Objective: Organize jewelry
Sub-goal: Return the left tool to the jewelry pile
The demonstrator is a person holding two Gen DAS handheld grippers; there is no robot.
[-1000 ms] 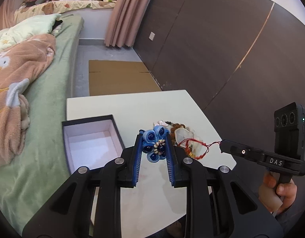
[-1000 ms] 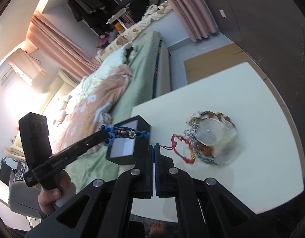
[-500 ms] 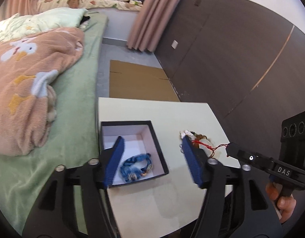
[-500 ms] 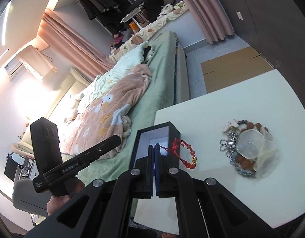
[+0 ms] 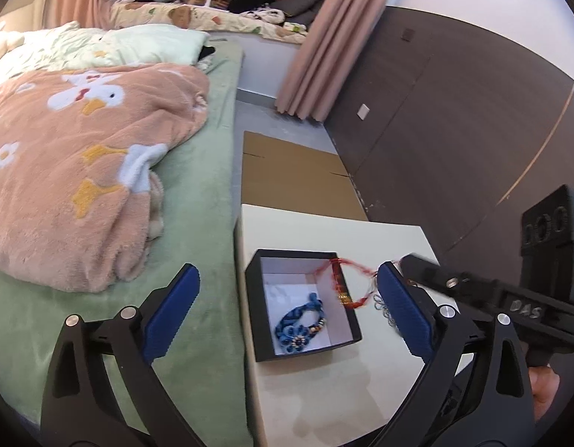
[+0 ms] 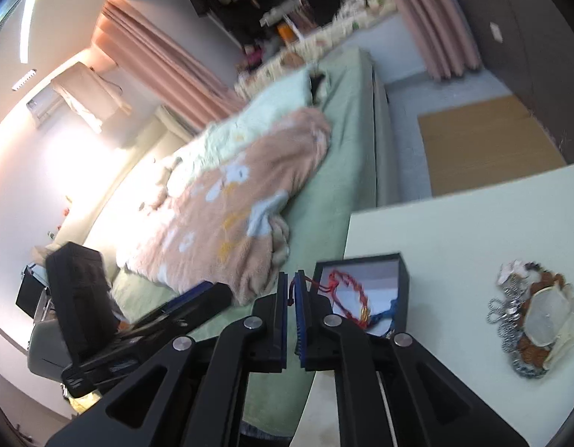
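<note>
The right gripper (image 6: pixel 291 316) has its jaws pressed together on the cord end of the red string bracelet (image 6: pixel 346 296), which dangles over the black box (image 5: pixel 254 309), its loop draped across the box's right wall. It looks light, limp and apt to snag, so the thin cord itself is the sensible place to pinch. The left gripper (image 5: pixel 283 313) hangs above the box with its jaws spread wide, holding nothing. Inside the box, on the white lining, lies the blue beaded bracelet (image 5: pixel 300 323). Farther along the surface (image 6: pixel 473 223), well apart from the box, the remaining jewelry pile (image 6: pixel 531 318) lies: chains, beads and a pale pouch.
</note>
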